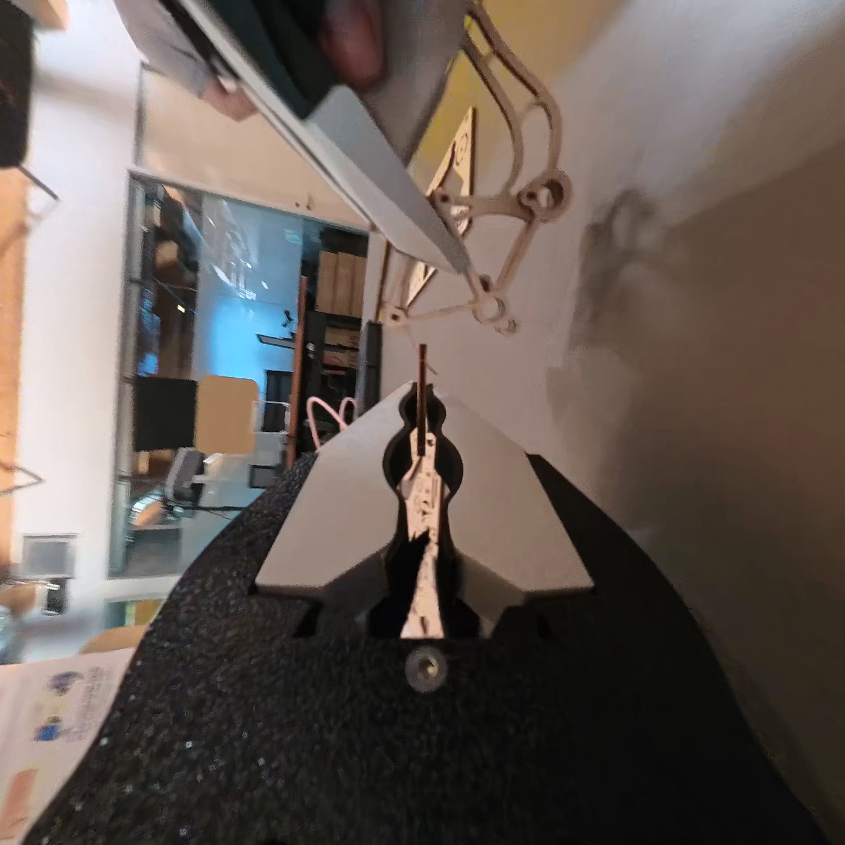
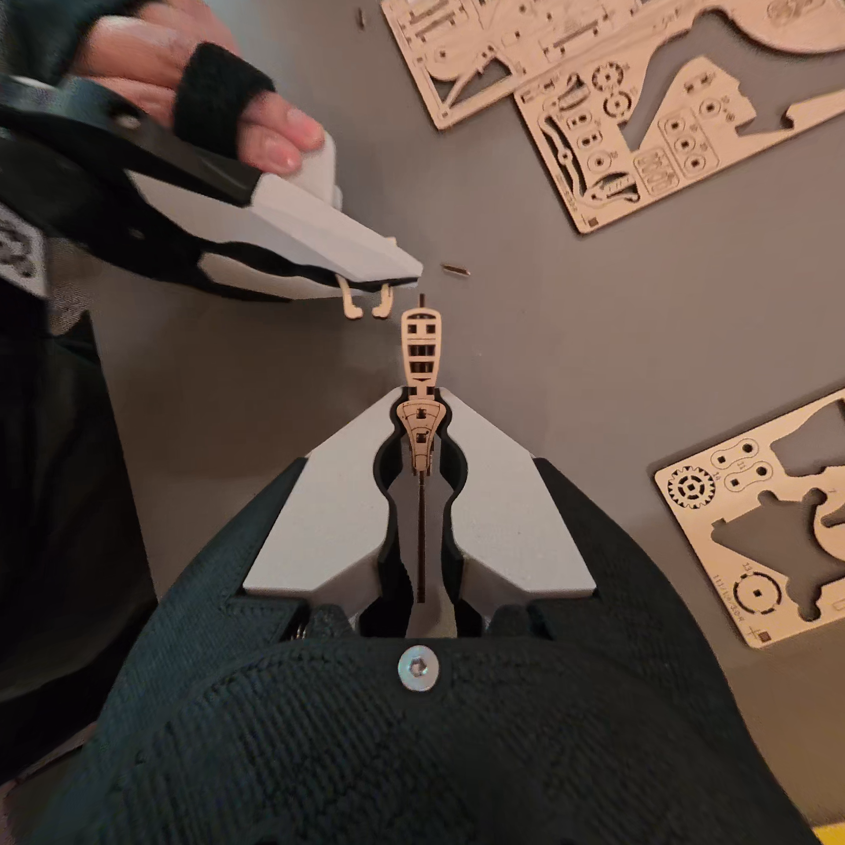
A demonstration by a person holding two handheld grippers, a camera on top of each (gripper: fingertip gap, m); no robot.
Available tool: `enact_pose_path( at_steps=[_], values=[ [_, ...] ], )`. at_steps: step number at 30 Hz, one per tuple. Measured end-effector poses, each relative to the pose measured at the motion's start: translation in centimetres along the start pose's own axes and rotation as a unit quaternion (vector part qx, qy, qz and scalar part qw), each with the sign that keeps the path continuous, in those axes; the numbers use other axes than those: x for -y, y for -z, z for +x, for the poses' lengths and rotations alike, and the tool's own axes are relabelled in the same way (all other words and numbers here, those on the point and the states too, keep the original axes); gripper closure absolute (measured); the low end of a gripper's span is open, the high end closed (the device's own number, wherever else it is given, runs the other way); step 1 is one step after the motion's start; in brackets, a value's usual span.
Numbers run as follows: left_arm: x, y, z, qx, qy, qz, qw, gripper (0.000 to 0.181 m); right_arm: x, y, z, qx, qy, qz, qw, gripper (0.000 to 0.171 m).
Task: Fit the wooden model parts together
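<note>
Both grippers are grey, wedge-fingered tools in coarse black printed housings. The right gripper (image 2: pixel 421 393) is clenched on a thin laser-cut plywood frame (image 2: pixel 421 350) — pale, slotted, ladder-like — held above the matte grey tabletop (image 2: pixel 526 347). The left gripper (image 1: pixel 423 388) pinches a flat wooden piece (image 1: pixel 423 366) edge-on, its hooked ends just beside the frame. Punched-out plywood sheets (image 2: pixel 640 114) lie toward the tabletop's far and right edges.
</note>
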State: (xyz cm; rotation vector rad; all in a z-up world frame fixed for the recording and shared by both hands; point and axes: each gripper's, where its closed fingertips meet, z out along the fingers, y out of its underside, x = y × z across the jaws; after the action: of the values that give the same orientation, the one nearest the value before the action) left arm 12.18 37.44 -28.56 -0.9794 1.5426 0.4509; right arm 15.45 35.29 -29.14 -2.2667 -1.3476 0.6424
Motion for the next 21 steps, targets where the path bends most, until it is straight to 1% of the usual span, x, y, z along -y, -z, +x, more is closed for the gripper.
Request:
enact_pose_path(
  at_steps=[3, 11, 16, 21],
  values=[
    [-0.7, -0.2, 0.4, 0.009, -0.052, 0.003, 0.999, 0.181, 0.4, 0.7, -0.5, 0.014, 0.012, 0.03, 0.999, 0.163],
    [-3.4, -1.7, 2.0, -0.021, -0.097, -0.007, 0.995, 0.181, -0.1, -0.2, -0.2, 0.038, 0.028, 0.034, 0.998, 0.163],
    [-3.1, -2.2, 2.3, -0.033, -0.094, 0.014, 0.995, 0.181, 1.2, -0.4, 1.5, 0.034, 0.013, 0.061, 0.997, 0.163],
    [-2.9, -2.9, 2.4, -0.047, -0.088, 0.025, 0.995, 0.181, 2.0, -0.7, 1.4, 0.032, -0.004, 0.11, 0.993, 0.163]
  ],
)
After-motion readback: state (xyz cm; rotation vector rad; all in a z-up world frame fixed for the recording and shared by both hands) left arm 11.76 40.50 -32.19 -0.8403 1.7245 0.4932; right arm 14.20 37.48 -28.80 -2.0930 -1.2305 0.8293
